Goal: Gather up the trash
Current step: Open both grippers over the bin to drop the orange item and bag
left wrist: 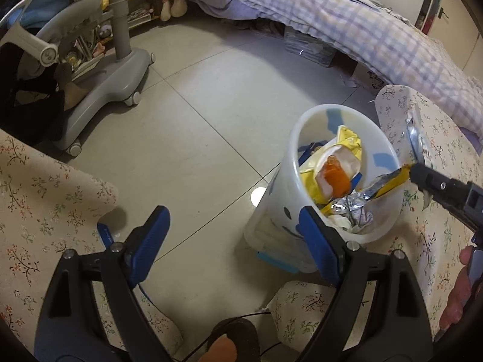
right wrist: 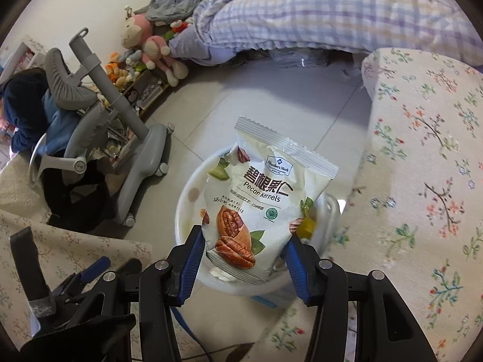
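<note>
left gripper (left wrist: pixel 234 241): jaws wide apart, nothing between them, beside the white bin (left wrist: pixel 271 211) | right gripper (right wrist: pixel 243 259): clamped on the pecan kernels bag (right wrist: pixel 259 193), held above the bin | bin: on the floor, wrappers (left wrist: pixel 332 163) inside

Left hand-held gripper (left wrist: pixel 232 241) and right hand-held gripper (right wrist: pixel 244 256), black frames, ribbed blue pads, silver screws, thin black cable
</note>
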`<state>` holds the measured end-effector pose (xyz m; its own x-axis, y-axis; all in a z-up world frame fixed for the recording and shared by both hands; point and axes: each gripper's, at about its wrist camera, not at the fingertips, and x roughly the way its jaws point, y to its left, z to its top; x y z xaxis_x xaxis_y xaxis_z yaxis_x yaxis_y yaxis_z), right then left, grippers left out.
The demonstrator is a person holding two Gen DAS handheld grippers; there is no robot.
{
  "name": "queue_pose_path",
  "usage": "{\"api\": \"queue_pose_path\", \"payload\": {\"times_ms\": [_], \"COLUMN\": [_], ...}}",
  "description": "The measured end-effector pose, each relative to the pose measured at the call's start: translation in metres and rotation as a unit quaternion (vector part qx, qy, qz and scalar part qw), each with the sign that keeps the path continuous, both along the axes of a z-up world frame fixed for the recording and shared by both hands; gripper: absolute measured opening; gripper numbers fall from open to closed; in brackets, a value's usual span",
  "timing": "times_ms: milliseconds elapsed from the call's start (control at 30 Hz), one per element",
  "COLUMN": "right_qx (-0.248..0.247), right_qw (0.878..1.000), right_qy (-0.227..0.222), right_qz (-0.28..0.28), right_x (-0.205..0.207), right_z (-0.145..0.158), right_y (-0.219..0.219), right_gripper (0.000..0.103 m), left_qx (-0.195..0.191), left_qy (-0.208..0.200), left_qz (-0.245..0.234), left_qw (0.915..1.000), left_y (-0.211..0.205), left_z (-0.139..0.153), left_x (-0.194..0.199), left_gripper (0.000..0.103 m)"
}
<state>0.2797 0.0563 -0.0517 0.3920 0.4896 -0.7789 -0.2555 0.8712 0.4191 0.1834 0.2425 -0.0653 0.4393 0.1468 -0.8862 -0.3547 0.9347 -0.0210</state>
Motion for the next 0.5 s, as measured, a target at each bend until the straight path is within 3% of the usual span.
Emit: {"api": "queue_pose_path", "payload": {"times_ms": [100, 200, 333, 500], "right_qx": [0.003, 0.001, -0.008, -0.014], "right_qw": [1.0, 0.999, 0.998, 0.997], "right_qy": [-0.022, -0.042, -0.048, -0.056], "right_qz": [-0.009, -0.013, -0.025, -0.045], "right_x": [0.0, -0.002, -0.008, -0.034], "right_z": [0.004, 0.008, 0.016, 0.037], "right_y": [0.006, 0.007, -0.003, -0.036], "right_gripper": [0.082, 0.083, 0.083, 0.083], "left_qx": [0.001, 0.005, 0.012, -0.01], "left_qy": [0.001, -0.003, -0.013, -0.024], "left_qz": [0.004, -0.003, -0.018, -0.031], "left_qw": [1.0, 1.0, 0.9997, 0.9992], "left_y": [0.001, -0.003, -0.013, -0.03], "left_z": [0.0, 0.002, 0.01, 0.024], "left_x": [0.0, -0.001, -0.004, -0.017], "left_gripper": [0.089, 0.097, 0.097, 0.098]}}
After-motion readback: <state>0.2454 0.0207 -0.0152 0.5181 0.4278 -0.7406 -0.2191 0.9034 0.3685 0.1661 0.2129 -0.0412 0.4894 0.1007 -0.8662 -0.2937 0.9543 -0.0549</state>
